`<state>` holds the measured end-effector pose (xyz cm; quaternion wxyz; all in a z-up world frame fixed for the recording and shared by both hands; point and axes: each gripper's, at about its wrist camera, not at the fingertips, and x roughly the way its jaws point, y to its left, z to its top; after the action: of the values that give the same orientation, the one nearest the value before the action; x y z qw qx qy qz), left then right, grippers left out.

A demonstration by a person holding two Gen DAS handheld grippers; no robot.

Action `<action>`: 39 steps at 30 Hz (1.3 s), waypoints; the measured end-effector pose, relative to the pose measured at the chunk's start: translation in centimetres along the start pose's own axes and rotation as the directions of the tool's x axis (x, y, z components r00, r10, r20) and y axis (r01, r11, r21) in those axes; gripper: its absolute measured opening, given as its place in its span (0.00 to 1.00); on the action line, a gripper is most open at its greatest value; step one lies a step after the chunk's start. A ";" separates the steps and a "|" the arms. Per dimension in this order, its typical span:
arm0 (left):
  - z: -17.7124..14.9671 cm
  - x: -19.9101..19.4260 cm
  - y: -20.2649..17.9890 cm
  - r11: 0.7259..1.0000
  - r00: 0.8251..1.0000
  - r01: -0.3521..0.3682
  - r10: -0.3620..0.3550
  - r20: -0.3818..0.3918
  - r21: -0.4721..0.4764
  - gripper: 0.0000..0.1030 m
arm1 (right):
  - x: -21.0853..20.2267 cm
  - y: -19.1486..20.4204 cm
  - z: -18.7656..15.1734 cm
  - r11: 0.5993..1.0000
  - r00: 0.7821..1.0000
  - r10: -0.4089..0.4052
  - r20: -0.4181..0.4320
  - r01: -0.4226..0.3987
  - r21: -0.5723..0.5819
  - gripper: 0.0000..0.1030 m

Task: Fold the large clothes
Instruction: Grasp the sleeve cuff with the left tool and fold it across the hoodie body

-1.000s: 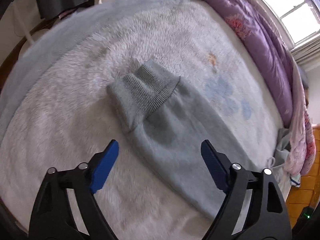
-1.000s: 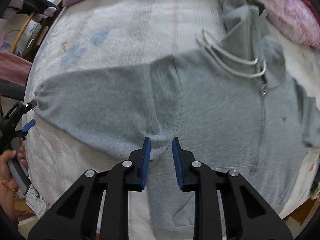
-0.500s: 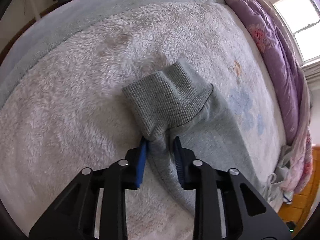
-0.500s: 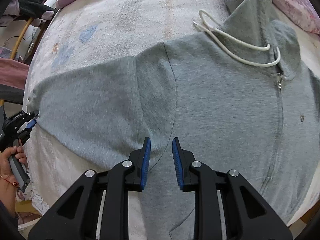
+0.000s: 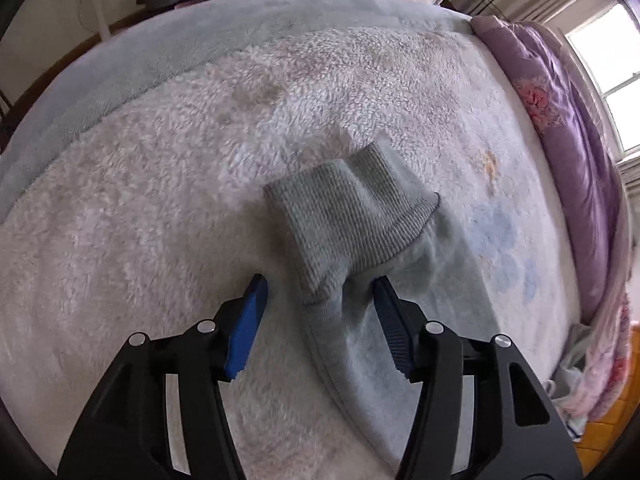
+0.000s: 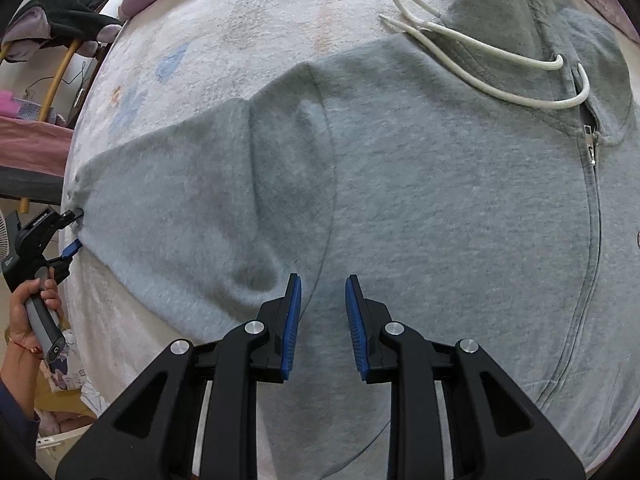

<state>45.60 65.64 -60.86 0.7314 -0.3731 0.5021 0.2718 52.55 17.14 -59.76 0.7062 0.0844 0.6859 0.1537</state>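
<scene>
Spread over the bed is a pale, fluffy fleece blanket (image 5: pixel 168 184) with faint blue and orange prints, and a purple floral quilt (image 5: pixel 576 128) is bunched along its far edge below a bright window (image 5: pixel 608 64). On the blanket lies a large grey zip-front hooded sweatshirt (image 6: pixel 440 208), front side up, its white drawstring cord (image 6: pixel 480 60) looped across the collar and its metal zipper pull (image 6: pixel 589 144) at the top of the closed zipper. One long grey sleeve (image 6: pixel 172 208) stretches out sideways from the shoulder seam toward the edge of the bed. In the left wrist view the ribbed grey cuff (image 5: pixel 352 216) of that sleeve is folded and rumpled just ahead of the left gripper (image 5: pixel 320 300), whose blue-padded fingers (image 5: pixel 248 320) stand wide apart on either side of the sleeve fabric, the right-hand pad touching it and the other clear of it. The right gripper (image 6: pixel 320 308) hovers low over the sweatshirt near the underarm seam, its blue pads set a narrow gap apart with nothing pinched between them.
</scene>
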 end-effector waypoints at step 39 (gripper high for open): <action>-48.7 -1.4 -50.4 0.517 0.942 0.330 -0.231 -0.242 0.790 0.12 | -24.2 -46.9 -9.0 0.869 0.933 -0.283 0.222 0.152 0.470 0.18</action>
<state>58.10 -3.21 -56.41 0.8260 -0.0802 0.5414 -0.1345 48.10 -35.78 -52.86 0.7718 0.1865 0.5992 -0.1024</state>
